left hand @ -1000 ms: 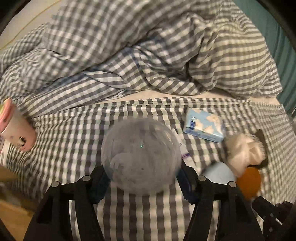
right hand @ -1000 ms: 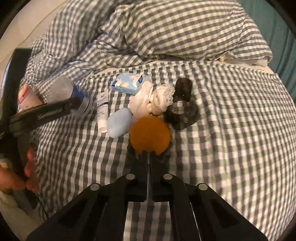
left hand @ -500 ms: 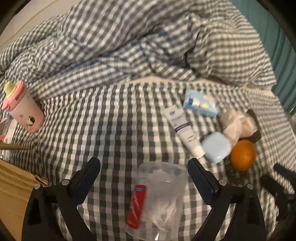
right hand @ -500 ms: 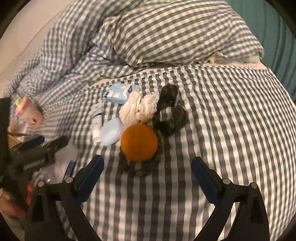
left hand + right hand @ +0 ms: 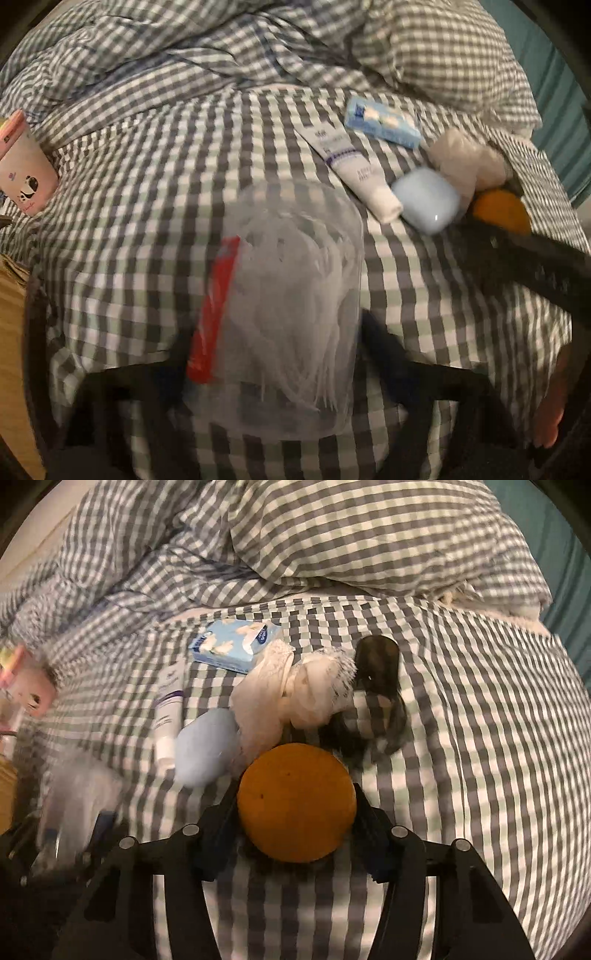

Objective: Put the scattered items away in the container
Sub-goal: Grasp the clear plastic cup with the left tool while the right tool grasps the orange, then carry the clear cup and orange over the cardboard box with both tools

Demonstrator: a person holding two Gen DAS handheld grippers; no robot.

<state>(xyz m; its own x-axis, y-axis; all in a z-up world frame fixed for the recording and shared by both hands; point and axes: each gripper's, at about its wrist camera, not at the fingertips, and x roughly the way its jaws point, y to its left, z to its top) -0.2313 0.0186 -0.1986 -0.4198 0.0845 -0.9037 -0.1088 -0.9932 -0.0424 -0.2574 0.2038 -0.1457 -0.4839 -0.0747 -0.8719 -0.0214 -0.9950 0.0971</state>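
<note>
**Both tongs closing: clear container left, orange right**

Left edge: a pink cup [image 5: 26, 177] with a panda print is seen against the rumpled gingham duvet [image 5: 258, 48]. Left gripper [image 5: 273, 354]: jaws are closing around the clear container [image 5: 291, 295], which lies on its side on the checked bedsheet [image 5: 129, 206]; a red stick [image 5: 214, 310] and white strands are visible inside. The frame is blurred, so pad contact cannot be told.

Further right, a row of loose items is laid on the sheet: white tube [image 5: 354, 173], tissue pack [image 5: 382, 122], pale blue case [image 5: 426, 199], touching the tube's cap end, then a cream cloth bundle [image 5: 295, 690] and a dark clear object [image 5: 376, 698] behind it.

Right gripper [image 5: 295, 812]: jaws are closing at mid width with the orange [image 5: 295, 801] between them, fingers [image 5: 218, 823] seated against both its sides. The orange sits on the sheet just in front of the cloth bundle.
</note>
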